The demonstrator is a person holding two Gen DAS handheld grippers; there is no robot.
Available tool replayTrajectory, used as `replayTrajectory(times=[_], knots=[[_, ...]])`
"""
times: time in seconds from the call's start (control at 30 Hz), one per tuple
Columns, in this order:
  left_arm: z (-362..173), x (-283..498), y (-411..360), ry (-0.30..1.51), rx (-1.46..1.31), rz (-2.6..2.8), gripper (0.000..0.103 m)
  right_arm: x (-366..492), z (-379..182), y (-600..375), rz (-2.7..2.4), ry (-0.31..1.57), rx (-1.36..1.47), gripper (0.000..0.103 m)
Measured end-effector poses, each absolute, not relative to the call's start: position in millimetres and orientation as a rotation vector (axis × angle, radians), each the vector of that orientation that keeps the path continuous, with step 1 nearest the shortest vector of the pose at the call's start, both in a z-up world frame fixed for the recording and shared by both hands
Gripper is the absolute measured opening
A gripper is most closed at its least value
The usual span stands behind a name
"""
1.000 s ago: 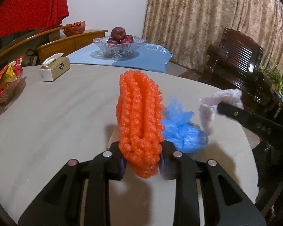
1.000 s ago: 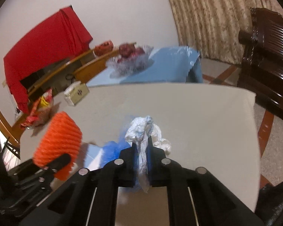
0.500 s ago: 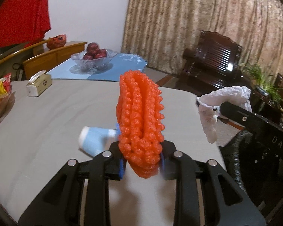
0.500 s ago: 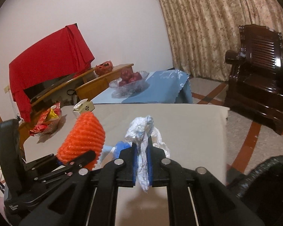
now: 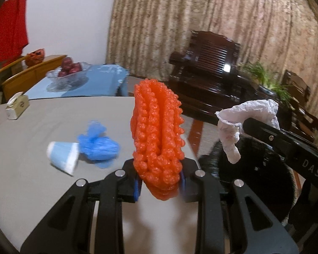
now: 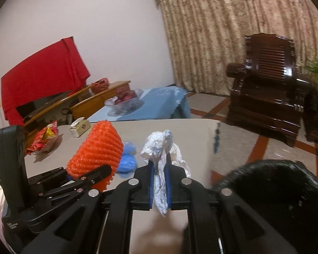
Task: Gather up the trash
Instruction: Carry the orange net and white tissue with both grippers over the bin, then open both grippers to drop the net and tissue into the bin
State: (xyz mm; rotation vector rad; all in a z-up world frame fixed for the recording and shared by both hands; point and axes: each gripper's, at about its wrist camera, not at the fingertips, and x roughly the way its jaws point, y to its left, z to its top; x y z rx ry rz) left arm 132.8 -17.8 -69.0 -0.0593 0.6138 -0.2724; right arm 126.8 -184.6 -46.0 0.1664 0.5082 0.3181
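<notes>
My left gripper [image 5: 160,187] is shut on an orange foam fruit net [image 5: 156,135], which stands up from the jaws above the table's right edge. My right gripper [image 6: 160,187] is shut on a crumpled white tissue [image 6: 159,150]. In the left wrist view the right gripper [image 5: 240,124] and its tissue [image 5: 233,131] hang over a black trash bin [image 5: 254,173] beside the table. The right wrist view shows the left gripper [image 6: 91,177] with the net [image 6: 97,150] at the left, and the bin [image 6: 282,190] at the lower right. A blue plastic wad [image 5: 97,146] and a tipped blue paper cup [image 5: 62,155] lie on the table.
The grey table [image 5: 42,127] also bears a tissue box [image 5: 17,106] and a snack basket [image 6: 43,141]. Behind stand a blue-clothed table with a glass fruit bowl [image 5: 69,73], a dark wooden armchair [image 5: 209,72], a curtain and a potted plant [image 5: 267,80].
Both grippers have swung right and risen with their loads, from over the table toward its right edge. The black bin has come into view. The blue wad and cup now lie left of the net.
</notes>
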Motion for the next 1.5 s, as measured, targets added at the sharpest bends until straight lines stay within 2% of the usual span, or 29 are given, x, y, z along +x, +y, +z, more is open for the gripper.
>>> replayTrajectory(times=[0.63, 1.33, 1.43, 1.5], knots=[[-83, 116, -125, 0.626, 0.030, -0.499, 0.026, 63, -63, -289, 0.072, 0.519, 0.208, 0.009], [-130, 117, -205, 0.685, 0.144, -0.634, 0.028, 55, -112, -347, -0.052, 0.631, 0.240, 0.010], [-136, 121, -206, 0.705, 0.141, -0.642, 0.031, 57, -121, -352, -0.062, 0.653, 0.240, 0.015], [-139, 124, -205, 0.719, 0.127, -0.648, 0.039, 58, -127, -354, -0.069, 0.670, 0.245, 0.016]])
